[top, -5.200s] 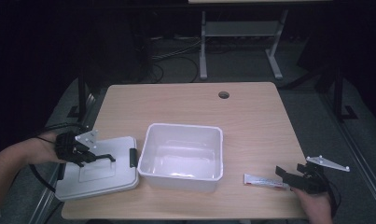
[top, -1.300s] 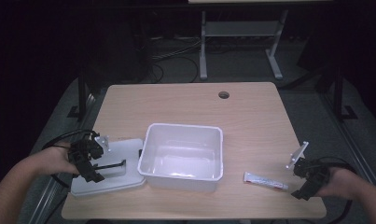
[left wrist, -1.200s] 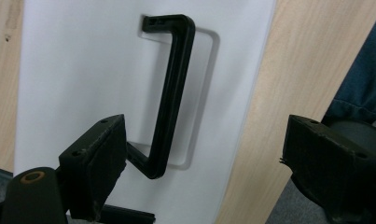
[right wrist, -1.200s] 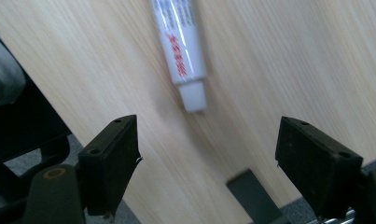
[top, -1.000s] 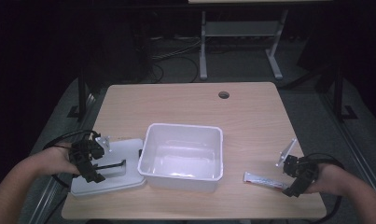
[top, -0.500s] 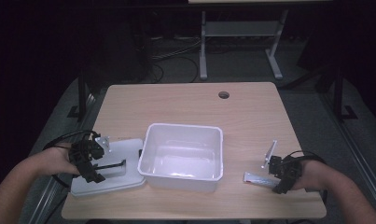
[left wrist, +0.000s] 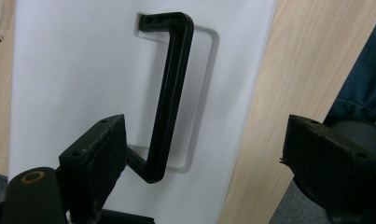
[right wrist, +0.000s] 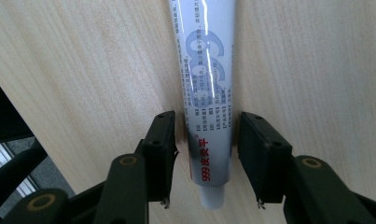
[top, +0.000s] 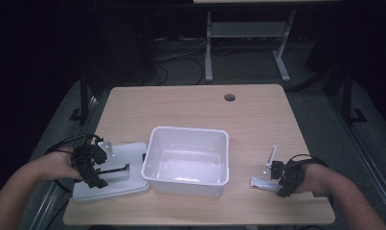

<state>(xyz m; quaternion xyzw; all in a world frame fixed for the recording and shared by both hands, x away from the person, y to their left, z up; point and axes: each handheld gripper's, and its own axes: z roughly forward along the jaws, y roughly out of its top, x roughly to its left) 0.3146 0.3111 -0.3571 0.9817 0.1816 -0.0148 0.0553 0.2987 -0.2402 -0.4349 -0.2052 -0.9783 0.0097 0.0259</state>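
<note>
while the right tongs [right wrist: 206,156] straddle the white tube [right wrist: 206,88] lying flat on the wooden table [top: 257,120], their jaws have just been closing, yet a thin gap shows on either side of the tube, so nothing is pinched. the tube's capped end points back toward those tongs, its printed body running away from them. the left tongs [left wrist: 204,158] hover spread wide above the white lid [left wrist: 83,70], whose black handle [left wrist: 169,93] lies just ahead of one jaw. the clear tub [top: 188,155] sits between both tongs.

White tube [right wrist: 206,88] with grey and red print; white lid [left wrist: 101,79] with black handle [left wrist: 169,88]; white bin [top: 188,158]; pale wood-grain tabletop [top: 190,108].
</note>
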